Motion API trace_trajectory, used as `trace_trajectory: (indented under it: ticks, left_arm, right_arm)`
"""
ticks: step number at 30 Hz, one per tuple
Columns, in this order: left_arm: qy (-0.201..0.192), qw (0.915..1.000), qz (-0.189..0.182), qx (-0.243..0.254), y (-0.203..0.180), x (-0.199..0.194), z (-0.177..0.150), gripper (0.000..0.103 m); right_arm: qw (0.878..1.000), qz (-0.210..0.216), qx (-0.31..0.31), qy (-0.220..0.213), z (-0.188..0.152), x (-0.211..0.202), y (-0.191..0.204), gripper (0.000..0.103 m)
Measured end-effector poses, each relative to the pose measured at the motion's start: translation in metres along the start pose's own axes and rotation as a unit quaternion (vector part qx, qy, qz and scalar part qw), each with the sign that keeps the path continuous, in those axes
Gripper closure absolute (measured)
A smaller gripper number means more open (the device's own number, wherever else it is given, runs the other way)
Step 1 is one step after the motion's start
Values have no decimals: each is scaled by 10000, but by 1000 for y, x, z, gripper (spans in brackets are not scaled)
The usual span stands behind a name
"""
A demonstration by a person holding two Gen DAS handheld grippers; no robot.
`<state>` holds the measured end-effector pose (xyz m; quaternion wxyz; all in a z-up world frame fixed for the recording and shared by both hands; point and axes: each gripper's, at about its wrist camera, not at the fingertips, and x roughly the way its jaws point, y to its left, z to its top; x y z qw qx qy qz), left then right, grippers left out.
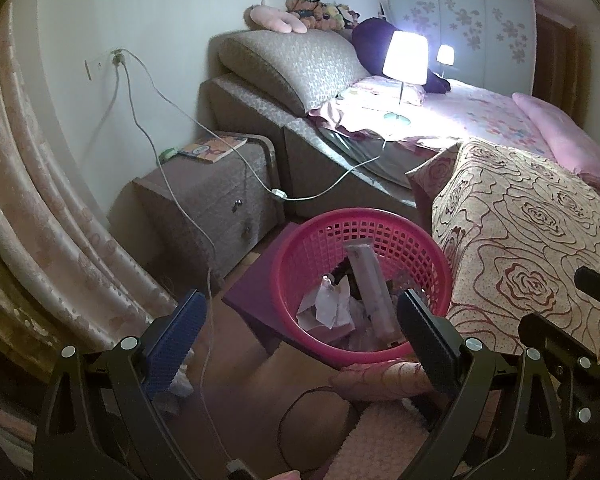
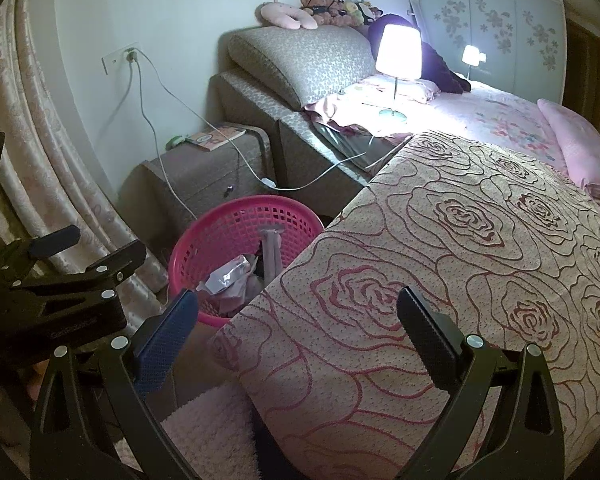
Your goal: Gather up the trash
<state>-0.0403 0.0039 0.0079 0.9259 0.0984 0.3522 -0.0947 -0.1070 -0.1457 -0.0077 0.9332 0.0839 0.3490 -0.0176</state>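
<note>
Both grippers empty, jaws spread wide: left gripper (image 1: 300, 320) poised over the pink basket (image 1: 428, 254) at lower centre of the left wrist view, right gripper (image 2: 296, 320) hovering over the rose-patterned quilt (image 2: 480, 240) filling the right half of the right wrist view. Crumpled paper (image 1: 332, 306) and a long pale wrapper (image 1: 370, 280) lying inside the basket already. Probably between pieces: one drop finished, another scrap to be found. Next move likely a search of floor or bed for more litter, none plainly visible. Possibly a small pale scrap by the blue pad at lower left of the left wrist view, too unclear to name. White cable (image 1: 210, 308) trailing past the basket toward bottom centre, a snag risk. Nightstand (image 1: 204, 196) at centre left, lit lamp (image 1: 405, 58) on the bed at upper right.
</note>
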Motion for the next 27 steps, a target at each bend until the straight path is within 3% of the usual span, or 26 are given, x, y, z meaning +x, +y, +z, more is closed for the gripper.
trace_trajectory:
  ticks: [20, 24, 27]
  left_arm:
    - [-91, 9999, -105, 96, -7, 0, -2, 11]
    - [-45, 9998, -171, 92, -11, 0, -2, 11]
    - [-71, 9995, -266, 146, -18, -3, -3, 11]
  right_arm:
    - [9998, 57, 137, 113, -6, 2, 0, 7]
    - [9993, -24, 342, 121, -7, -3, -21, 7]
    - [9973, -326, 650, 136, -12, -10, -55, 7]
